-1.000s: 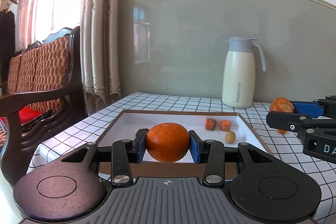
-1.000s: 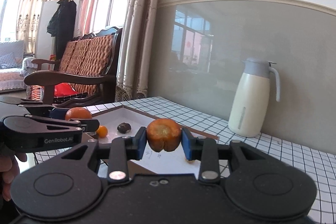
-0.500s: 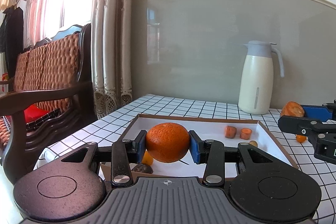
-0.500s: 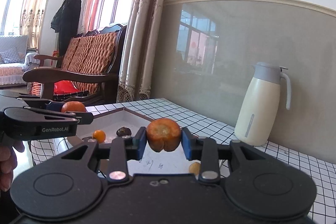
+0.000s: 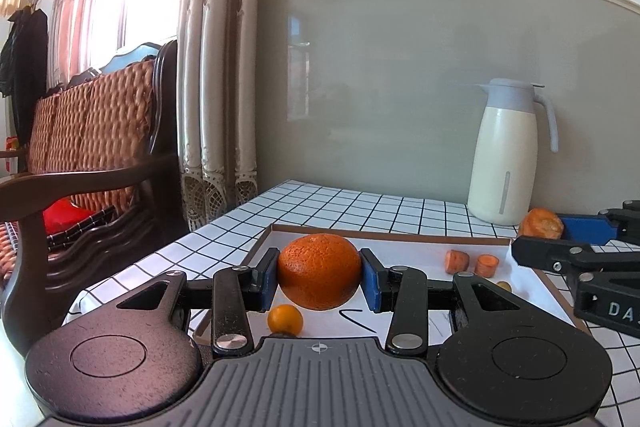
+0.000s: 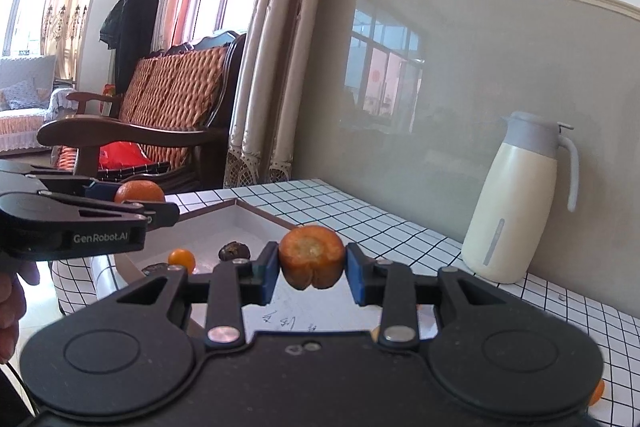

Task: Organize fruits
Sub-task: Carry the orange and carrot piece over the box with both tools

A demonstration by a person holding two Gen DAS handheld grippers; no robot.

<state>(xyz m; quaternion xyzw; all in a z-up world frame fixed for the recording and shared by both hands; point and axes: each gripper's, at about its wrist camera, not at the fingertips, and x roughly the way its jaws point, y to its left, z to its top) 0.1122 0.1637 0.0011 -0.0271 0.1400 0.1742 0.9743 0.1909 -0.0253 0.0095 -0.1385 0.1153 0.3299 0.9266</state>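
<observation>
Left hand-held gripper (image 5: 320, 273): both blue pads are clamped on a whole orange (image 5: 319, 270), held clear above the near end of a shallow white tray (image 5: 384, 235) with a brown rim. Below the orange, a small round orange fruit (image 5: 285, 319) lies on the tray floor; in the right wrist view the same fruit (image 6: 181, 259) sits just beside a dark wrinkled fruit (image 6: 234, 251). Further right on the tray, two short carrot pieces (image 5: 472, 262) stand near each other, and a small yellowish fruit (image 5: 503, 285) lies near them, partly hidden. Right hand-held gripper (image 6: 312, 263): its pads are closed on a thick carrot chunk (image 6: 312, 255), cut face toward the camera, held above the tray; from the left wrist view it shows at the tray's right edge (image 5: 541, 223). The tray rests on a counter (image 5: 360, 205) covered in a white cloth with a black grid. A cream jug (image 5: 507, 155) with a grey lid stands at the rear right, near the wall.
</observation>
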